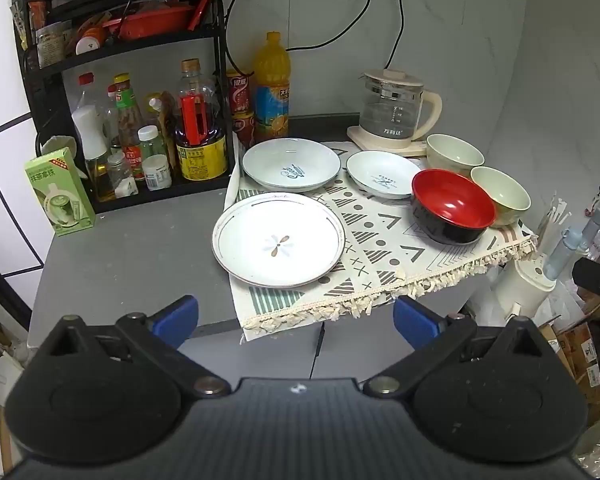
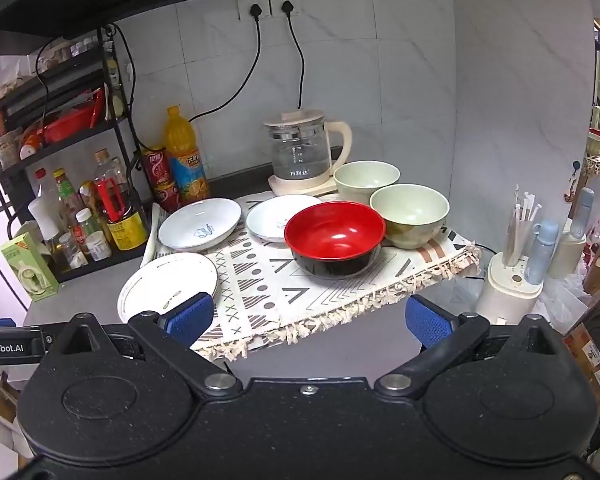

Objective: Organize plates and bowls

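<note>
I judge the plates and bowls hard, glazed and breakable, slick at the rim, so I'd pinch each by its raised edge. The big plate [image 1: 278, 239] with a flower mark lies nearest on the patterned cloth [image 1: 384, 240] over the counter [image 1: 132, 252]; two smaller deep plates [image 1: 291, 165] sit behind it. The red bowl [image 2: 335, 239], black outside, looks like light lacquer or plastic, with two pale green bowls [image 2: 410, 214] just beside it near the kettle [image 2: 304, 156]. My left gripper [image 1: 296, 320] and right gripper [image 2: 308, 314] both hang spread wide, holding nothing.
</note>
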`<state>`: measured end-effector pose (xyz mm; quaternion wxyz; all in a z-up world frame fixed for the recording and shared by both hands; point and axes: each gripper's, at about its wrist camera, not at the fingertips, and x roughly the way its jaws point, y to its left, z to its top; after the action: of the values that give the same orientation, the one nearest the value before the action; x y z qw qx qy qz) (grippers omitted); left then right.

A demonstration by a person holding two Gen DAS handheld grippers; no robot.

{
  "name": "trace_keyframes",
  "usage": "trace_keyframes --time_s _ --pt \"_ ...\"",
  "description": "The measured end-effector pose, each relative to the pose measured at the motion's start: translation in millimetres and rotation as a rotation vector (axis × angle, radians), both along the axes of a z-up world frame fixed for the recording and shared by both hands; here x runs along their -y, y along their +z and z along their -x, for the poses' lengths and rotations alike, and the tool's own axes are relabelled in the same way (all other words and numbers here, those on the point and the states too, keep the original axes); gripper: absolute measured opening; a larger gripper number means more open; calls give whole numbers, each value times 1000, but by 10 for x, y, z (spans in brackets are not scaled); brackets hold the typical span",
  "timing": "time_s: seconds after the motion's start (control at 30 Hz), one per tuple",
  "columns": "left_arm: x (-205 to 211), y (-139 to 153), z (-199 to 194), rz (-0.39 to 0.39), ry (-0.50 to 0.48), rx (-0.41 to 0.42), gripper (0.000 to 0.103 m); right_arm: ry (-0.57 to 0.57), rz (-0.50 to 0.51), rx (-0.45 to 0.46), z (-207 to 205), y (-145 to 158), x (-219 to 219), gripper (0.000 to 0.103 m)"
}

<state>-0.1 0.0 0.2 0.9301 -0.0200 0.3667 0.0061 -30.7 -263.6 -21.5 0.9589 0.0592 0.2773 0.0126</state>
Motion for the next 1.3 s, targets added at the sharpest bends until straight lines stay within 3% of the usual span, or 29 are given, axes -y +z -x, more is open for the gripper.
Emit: trace_keyframes --time_s 1.3 --pt "1 49 -31 -18 21 7 103 53 30 -21 -24 -4 -30 103"
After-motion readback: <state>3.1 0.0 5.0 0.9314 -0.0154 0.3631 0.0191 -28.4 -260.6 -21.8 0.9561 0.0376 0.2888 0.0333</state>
